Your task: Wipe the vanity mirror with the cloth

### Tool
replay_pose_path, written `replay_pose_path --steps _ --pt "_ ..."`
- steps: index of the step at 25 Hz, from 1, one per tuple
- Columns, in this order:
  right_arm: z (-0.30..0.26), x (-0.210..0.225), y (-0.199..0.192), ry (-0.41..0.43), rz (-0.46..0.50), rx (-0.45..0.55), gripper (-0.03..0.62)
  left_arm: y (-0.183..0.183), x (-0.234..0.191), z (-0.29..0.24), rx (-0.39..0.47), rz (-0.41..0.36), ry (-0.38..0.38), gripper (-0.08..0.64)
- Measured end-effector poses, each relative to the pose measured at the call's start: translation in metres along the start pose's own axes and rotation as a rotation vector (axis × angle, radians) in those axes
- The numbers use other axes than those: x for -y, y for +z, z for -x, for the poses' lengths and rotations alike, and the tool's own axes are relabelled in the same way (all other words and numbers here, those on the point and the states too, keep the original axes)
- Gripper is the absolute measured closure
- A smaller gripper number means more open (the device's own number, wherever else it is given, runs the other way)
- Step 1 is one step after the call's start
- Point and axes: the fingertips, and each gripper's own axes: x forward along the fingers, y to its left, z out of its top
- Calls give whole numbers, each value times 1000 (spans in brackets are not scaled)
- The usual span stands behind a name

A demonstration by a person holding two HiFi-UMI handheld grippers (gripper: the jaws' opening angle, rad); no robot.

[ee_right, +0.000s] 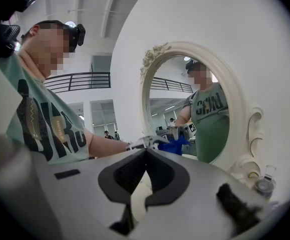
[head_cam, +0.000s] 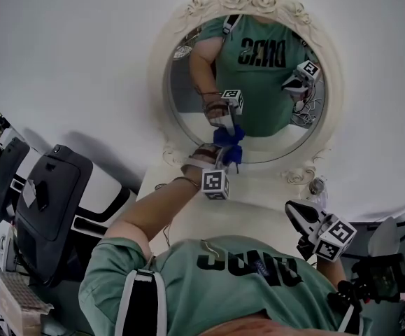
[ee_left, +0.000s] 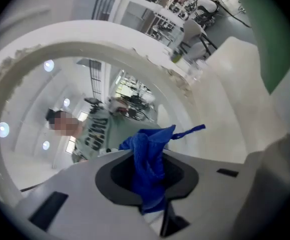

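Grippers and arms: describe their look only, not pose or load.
The left gripper and right gripper are white and black, each carrying a white cube with black square markers. From their own cameras, the bodies look pale grey around a dark recess. The person wears a green short-sleeved T-shirt with dark lettering.

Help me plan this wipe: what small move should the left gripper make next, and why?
Probably slide the left gripper up across the mirror: it is shut on the blue cloth, which seems to touch the glass only near its lower edge, with most glass lying above.
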Motion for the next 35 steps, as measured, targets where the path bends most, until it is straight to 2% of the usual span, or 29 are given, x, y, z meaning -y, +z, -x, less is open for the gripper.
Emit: replay_pose_path --steps 4,8,11,14,19,23,30,33,35 --pt "1 3 3 -5 0 18 588 60 -144 60 157 11 294 477" --pt "-3 -2 4 18 6 22 588 96 -269 118 213 -31 543 477" --pt "-3 -2 4 21 4 31 588 110 -339 144 188 -82 660 477" --pt "-1 1 3 15 1 39 588 112 -382 152 138 -115 711 477" --pt "3 5 5 7 -3 52 588 107 -391 139 76 -193 723 477" --pt "3 5 5 8 3 52 588 105 -393 132 58 -189 738 477" --pt "0 3 6 10 3 44 588 107 -394 134 96 -170 778 480" --pt "-3 -1 5 18 4 35 588 108 -379 129 92 -201 779 482" --pt "-3 -2 3 19 1 28 588 107 -354 118 98 -232 758 483"
